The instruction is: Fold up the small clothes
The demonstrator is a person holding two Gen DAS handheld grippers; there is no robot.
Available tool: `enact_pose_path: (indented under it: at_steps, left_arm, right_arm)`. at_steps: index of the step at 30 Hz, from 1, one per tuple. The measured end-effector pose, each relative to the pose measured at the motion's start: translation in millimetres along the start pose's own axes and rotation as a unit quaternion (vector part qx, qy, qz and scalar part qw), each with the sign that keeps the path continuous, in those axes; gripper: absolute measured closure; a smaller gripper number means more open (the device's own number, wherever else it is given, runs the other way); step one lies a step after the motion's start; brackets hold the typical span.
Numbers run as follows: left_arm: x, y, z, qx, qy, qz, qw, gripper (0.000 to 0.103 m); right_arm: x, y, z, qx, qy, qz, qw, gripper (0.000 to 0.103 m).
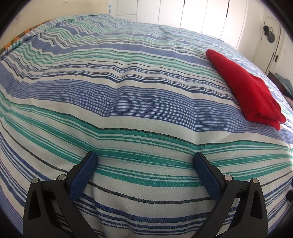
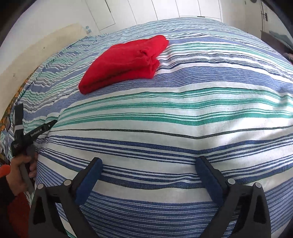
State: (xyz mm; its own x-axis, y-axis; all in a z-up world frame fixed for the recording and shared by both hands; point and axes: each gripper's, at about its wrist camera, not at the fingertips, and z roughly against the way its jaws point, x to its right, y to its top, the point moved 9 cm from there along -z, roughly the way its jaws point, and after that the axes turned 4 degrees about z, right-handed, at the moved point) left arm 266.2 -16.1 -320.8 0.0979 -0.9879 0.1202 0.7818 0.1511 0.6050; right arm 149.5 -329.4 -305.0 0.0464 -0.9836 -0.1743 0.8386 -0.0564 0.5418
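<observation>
While both grippers hang above the bed (image 1: 128, 102), the red garment (image 1: 245, 87) lies folded on the striped bedspread (image 2: 183, 113), a compact bundle with layered edges showing at one end. Taking the red garment as landmark: in the left wrist view it sits at the right side of the bed, beyond and to the right of the left gripper (image 1: 145, 161), well apart from it. In the right wrist view it sits beyond and to the left of the right gripper (image 2: 148, 166), also well apart.

Left gripper: jaws spread wide, nothing between the blue pads (image 1: 87, 174), only bedspread underneath. Released.

Right gripper: jaws spread wide, nothing between them, bedspread underneath. Released.

Nothing touches the red garment; no finger is in contact with it.

Left of the red garment and nearer the camera, at the bed's edge in the right wrist view, a person's hand (image 2: 20, 172) grips the handle of the other black tool (image 2: 29, 133), which bears white lettering. Behind the red garment, white cupboard doors (image 1: 192, 14) line the far wall.
</observation>
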Motion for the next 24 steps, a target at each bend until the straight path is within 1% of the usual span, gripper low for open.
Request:
enact_pose_path:
  at_steps: [4,7,8,9,11,12,14,16,18,19,20,22,23,24]
  left_arm:
    - [0.1,0.3,0.4,-0.003,0.002,-0.001,1.0000,0.001]
    - [1.2,2.7,6.5,-0.030,0.005,-0.006,0.9995,0.001]
    - [2.6,4.3,11.1,-0.042,-0.003,-0.004,0.9991,0.001]
    - [6.8,6.8,17.2,-0.048,-0.023,0.001,0.9986,0.002]
    - [21.7,19.3,31.9,-0.040,-0.080,0.017,0.9958,0.002]
    - [32.2,27.9,37.7,-0.034,-0.107,0.023,0.9934,0.002]
    - [58.9,46.4,41.0,-0.033,-0.153,0.027,0.9872,0.001]
    - [86.3,63.3,33.3,-0.046,-0.187,0.031,0.9808,0.001]
    - [109.9,77.1,17.6,-0.062,-0.209,0.039,0.9752,0.001]
    - [119.7,82.2,7.7,-0.069,-0.211,0.041,0.9742,0.001]
    - [127.4,86.5,-2.0,-0.073,-0.206,0.042,0.9748,0.001]
    - [139.7,90.6,-17.8,-0.082,-0.198,0.035,0.9762,0.001]
    - [144.3,88.8,-25.0,-0.092,-0.191,0.030,0.9767,0.001]
    - [149.4,86.1,-32.4,-0.103,-0.187,0.024,0.9766,0.001]
  right_arm:
    - [3.1,-1.5,1.7,0.006,0.002,-0.001,1.000,0.000]
    - [1.8,0.0,1.2,-0.009,0.005,-0.002,1.000,0.000]
    - [2.0,2.5,3.3,-0.017,0.010,-0.005,1.000,0.000]
    - [2.3,5.7,6.0,-0.021,0.019,-0.011,1.000,0.000]
    - [5.0,17.0,15.4,-0.017,0.051,-0.037,0.998,0.001]
    - [6.8,27.0,20.9,-0.006,0.071,-0.049,0.996,0.001]
    - [13.3,55.0,28.7,0.021,0.097,-0.063,0.993,0.001]
    - [22.1,93.0,27.1,0.042,0.127,-0.076,0.988,0.001]
    - [35.6,135.8,16.8,0.063,0.160,-0.104,0.980,0.001]
    - [42.2,157.4,7.3,0.070,0.177,-0.120,0.974,0.001]
    - [49.8,176.9,-7.2,0.068,0.190,-0.134,0.970,0.001]
    - [66.7,208.7,-43.5,0.055,0.188,-0.161,0.967,0.001]
    - [70.4,220.1,-63.1,0.041,0.198,-0.173,0.964,0.002]
    - [72.2,228.6,-83.7,0.022,0.209,-0.186,0.960,0.005]
